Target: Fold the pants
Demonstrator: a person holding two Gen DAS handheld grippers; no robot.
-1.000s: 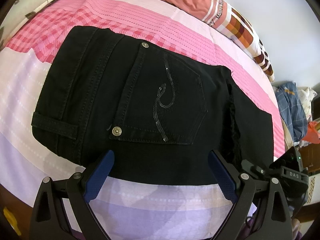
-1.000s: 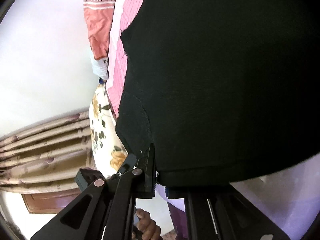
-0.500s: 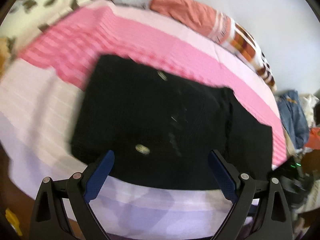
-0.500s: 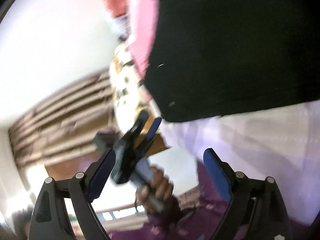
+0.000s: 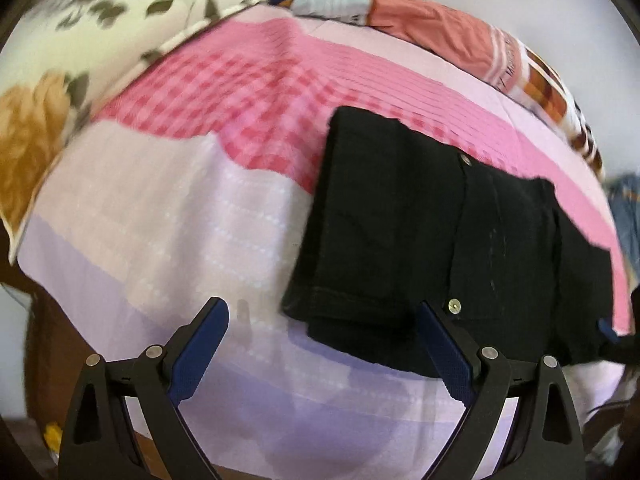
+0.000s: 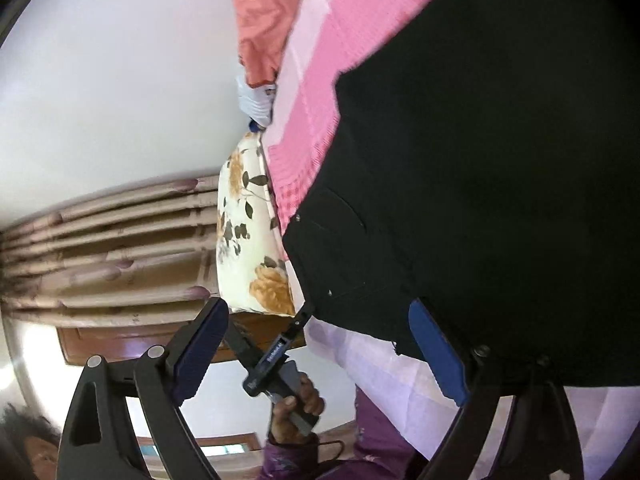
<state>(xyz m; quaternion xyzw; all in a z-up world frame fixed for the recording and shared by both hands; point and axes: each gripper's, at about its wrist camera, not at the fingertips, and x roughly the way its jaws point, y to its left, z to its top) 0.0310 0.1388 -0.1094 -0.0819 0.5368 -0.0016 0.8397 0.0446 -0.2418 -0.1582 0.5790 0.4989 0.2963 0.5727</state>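
The black pants point(image 5: 432, 240) lay folded near the front edge of the bed point(image 5: 168, 216). Both the left claw point(image 5: 320, 344) and right claw point(image 6: 320, 344) were wide open, holding nothing. Lettering on the striped blanket point(image 5: 460, 40) was too blurry to read.

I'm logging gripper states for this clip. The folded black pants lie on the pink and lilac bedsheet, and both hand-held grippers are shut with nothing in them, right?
Not quite. The left hand-held gripper and right hand-held gripper are both open, as each wrist view shows. The rest stands: the black pants lie folded on the bedsheet.
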